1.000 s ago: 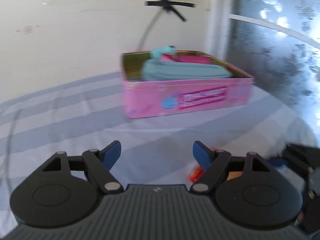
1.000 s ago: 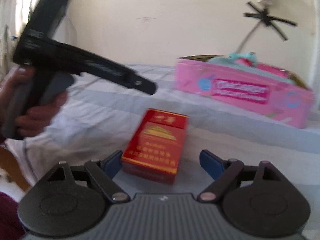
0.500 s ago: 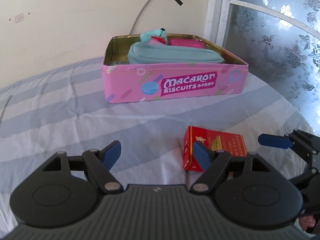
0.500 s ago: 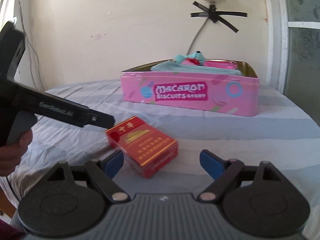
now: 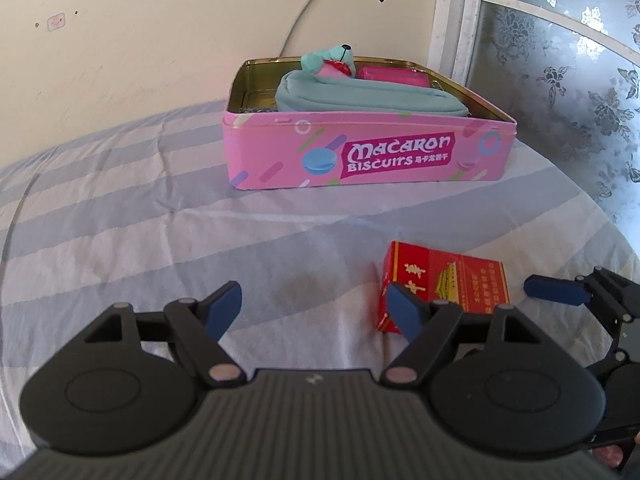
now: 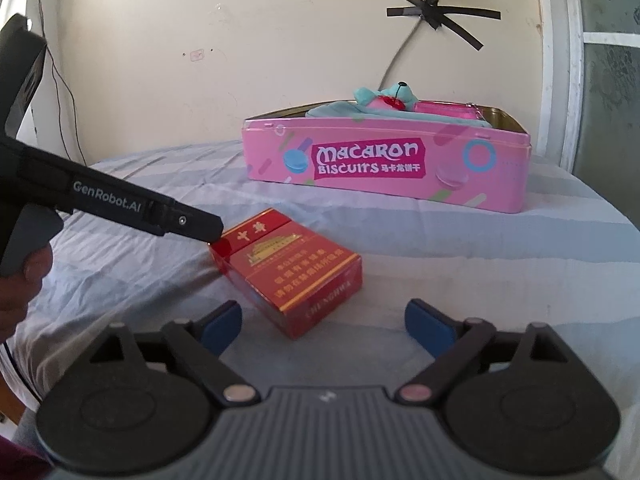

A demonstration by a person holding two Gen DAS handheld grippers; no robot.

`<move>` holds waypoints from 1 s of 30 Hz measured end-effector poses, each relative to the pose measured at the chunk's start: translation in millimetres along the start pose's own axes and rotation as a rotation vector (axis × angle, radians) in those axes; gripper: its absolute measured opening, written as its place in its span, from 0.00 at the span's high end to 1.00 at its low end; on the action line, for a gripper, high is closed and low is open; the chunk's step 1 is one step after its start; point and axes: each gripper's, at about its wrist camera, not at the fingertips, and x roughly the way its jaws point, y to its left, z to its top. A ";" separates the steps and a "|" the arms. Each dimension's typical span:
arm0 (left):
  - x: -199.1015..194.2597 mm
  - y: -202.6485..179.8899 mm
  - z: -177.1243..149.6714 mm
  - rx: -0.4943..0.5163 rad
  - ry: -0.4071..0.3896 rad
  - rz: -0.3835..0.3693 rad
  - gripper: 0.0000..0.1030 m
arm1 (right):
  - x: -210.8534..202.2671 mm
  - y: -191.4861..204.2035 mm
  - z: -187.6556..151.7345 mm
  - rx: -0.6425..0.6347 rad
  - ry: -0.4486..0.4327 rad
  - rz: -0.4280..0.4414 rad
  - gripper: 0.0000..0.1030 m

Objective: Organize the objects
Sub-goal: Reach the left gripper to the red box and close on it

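Note:
A red cigarette box [image 6: 288,268] lies flat on the striped sheet. My right gripper [image 6: 324,324] is just short of it, its jaws opening; the box's near corner reaches in between the fingers without touching either pad. In the left wrist view the red cigarette box [image 5: 444,284] sits partly behind the right finger of my left gripper [image 5: 316,308], which is open and holds nothing. The left gripper [image 6: 120,204] comes in from the left, its tip over the box's far end. Behind stands the open pink biscuit tin [image 6: 384,160] [image 5: 368,152].
Inside the tin lie a teal pouch [image 5: 360,96], a small teal plush toy [image 5: 332,60] and a pink item [image 5: 392,76]. The right gripper's finger [image 5: 560,292] shows at the right edge. A wall with a taped cable rises behind; a patterned window stands at right.
Both views have steadied after a blurred swing. The red box has turned in the right view and come into plain sight in the left view. The right fingers stand slightly wider.

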 end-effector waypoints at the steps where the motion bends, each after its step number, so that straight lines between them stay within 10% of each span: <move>1: 0.3 0.5 -0.4 0.000 0.001 0.000 0.21 | 0.7 0.0 -1.1 -0.005 -0.002 -0.003 0.01; 17: 4.2 21.8 -20.0 -0.078 0.030 0.020 0.14 | -1.0 5.1 -17.6 -0.052 -0.090 -0.043 0.00; 30: -25.6 8.9 -10.9 0.018 -0.102 -0.015 0.14 | -2.9 -5.1 -12.0 -0.056 -0.064 -0.042 0.00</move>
